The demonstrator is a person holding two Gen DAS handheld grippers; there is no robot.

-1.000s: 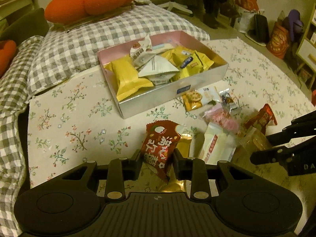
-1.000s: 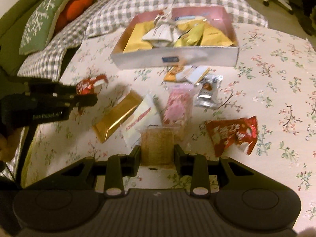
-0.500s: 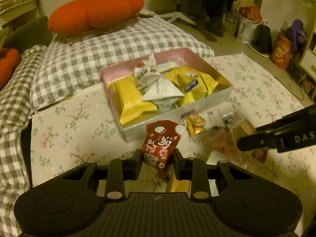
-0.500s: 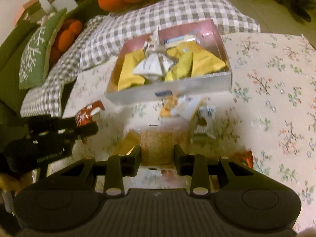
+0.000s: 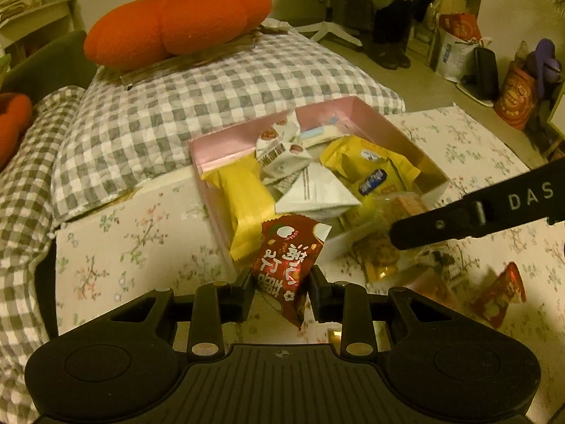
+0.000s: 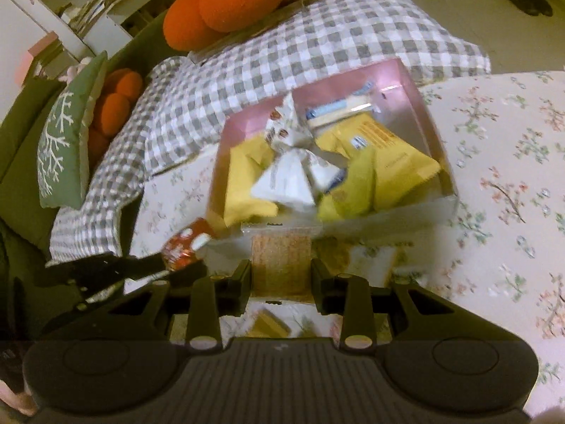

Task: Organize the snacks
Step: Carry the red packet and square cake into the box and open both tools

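Left tongs [image 5: 281, 278] grip a red packet [image 5: 286, 260] and right tongs [image 6: 281, 275] a cracker pack [image 6: 281, 260], both near the box [image 5: 383, 122].

We are seeing a glossy red foil packet [image 5: 287, 261], matt black plastic fingers [image 5: 243, 291], and quilted checked cloth [image 5: 169, 106].

The light is dim and yellow, like a lamp at night. Both pictures bend at the edges like a fish bowl, and the corners go dark. The left view is mostly sharp, but the red packet on the table [image 5: 498, 295] at the right looks smeared. The right view is blurry all over, and the snacks in the pink box [image 6: 406, 81] look soft and fuzzy. A little shine sits on the red snack bag [image 5: 287, 265]. Shadows are soft
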